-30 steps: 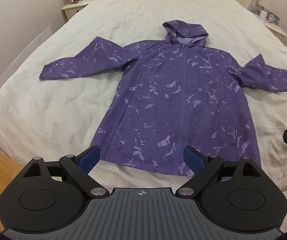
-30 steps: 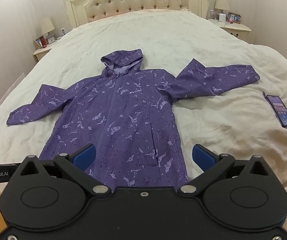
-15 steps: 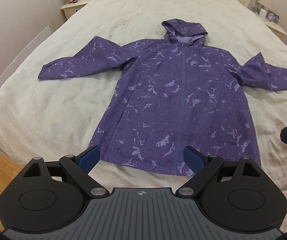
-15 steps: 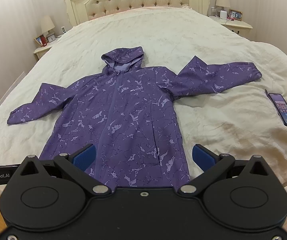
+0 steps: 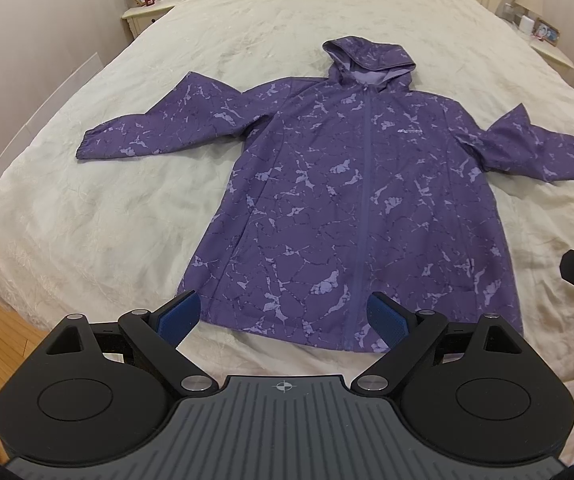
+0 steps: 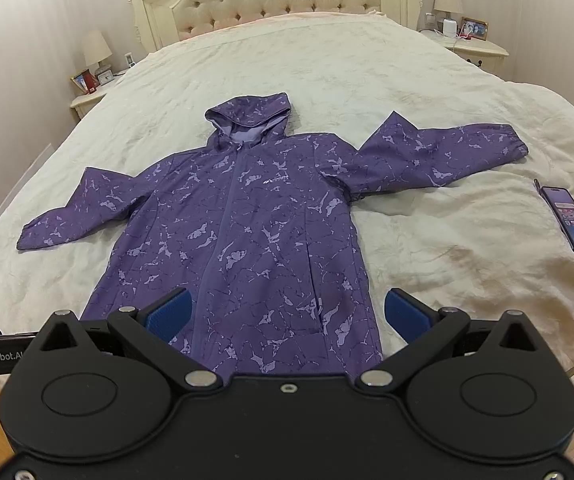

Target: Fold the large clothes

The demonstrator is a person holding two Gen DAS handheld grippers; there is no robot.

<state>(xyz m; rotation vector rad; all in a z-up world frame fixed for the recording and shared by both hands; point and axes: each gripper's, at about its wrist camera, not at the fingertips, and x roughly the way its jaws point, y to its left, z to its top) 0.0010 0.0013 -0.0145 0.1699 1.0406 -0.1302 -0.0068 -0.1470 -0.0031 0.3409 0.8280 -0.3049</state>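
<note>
Lying zipped and face up on the bed, sleeves spread wide, a purple jacket looks laid out ready for folding. Left gripper and right gripper hover above its hem, jaws wide apart, holding nothing. A phone lies well aside.

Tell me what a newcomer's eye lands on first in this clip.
The purple hooded jacket dominates, spread flat and zipped, sleeves out, mid-bed on the cream bedspread. A smartphone lies screen-up to its right. Both the left gripper and the right gripper are open near the hem.
</note>
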